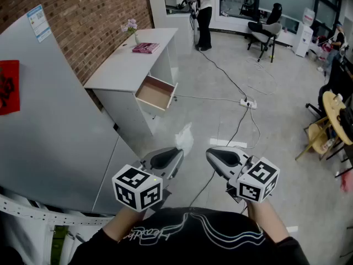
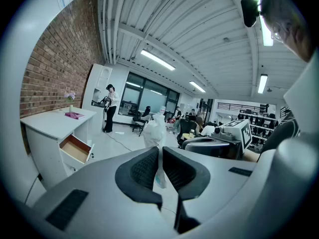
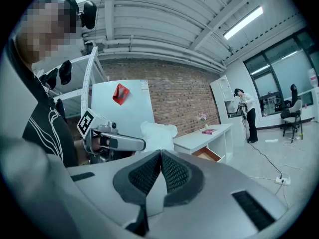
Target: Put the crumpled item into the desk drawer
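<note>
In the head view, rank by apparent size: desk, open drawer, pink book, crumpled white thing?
1. Desk
2. Drawer
3. Crumpled item and book look about alike; the item hangs nearer the camera, so no ranking between them.

You wore a black shirt point(image 1: 187, 233) with thin white line art on the chest. Your left tool point(image 1: 180, 150) and right tool point(image 1: 209, 153) had grey shells and dark ribbed pads point(image 2: 144, 169); each bore a white cube point(image 1: 137, 188) with black square markers.
</note>
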Available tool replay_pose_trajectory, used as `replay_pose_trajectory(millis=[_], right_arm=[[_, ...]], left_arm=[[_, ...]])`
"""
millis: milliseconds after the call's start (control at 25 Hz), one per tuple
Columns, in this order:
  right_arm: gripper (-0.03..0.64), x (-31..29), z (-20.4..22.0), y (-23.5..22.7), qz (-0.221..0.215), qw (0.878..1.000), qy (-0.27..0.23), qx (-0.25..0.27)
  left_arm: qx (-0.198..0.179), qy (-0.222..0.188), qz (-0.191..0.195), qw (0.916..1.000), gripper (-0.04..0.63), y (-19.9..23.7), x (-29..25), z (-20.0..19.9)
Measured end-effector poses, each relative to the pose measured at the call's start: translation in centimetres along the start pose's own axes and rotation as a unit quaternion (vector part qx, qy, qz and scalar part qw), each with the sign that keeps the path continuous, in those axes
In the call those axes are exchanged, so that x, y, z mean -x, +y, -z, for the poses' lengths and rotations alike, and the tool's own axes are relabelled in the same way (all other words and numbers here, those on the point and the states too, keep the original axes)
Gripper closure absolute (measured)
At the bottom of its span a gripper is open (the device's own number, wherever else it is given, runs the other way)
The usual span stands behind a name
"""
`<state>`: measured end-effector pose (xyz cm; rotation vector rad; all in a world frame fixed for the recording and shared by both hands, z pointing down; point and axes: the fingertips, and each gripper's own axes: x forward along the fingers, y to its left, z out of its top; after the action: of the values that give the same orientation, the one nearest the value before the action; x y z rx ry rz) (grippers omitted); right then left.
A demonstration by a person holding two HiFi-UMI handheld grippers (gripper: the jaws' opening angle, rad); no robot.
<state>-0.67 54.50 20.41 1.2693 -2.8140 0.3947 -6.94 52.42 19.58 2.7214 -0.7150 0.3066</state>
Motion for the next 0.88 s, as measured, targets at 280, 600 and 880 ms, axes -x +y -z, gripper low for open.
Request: replay_pose_trajectory(millis=[280,600,880], right_arm=[[0.575,0.6,0.0,0.3,-0.001,1.000,-0.010,-0.004],[0.574,1.9,-0.7,-1.1,0.014,0.997,-0.070,-0.036],[0.574,0.1,0.2,-2.5,0.015,0.997,-0.068,-0.035]], left_arm=[[-0.001,0.003,0.004,1.0000,0.554,-0.6,0.0,0.4],[-0.004,0.009,0.001,1.0000,0.553,-1.2,-0.3,0.7],[0.006,0.015,-0.016,0.9997,0.553,0.8,-0.2,1.0]])
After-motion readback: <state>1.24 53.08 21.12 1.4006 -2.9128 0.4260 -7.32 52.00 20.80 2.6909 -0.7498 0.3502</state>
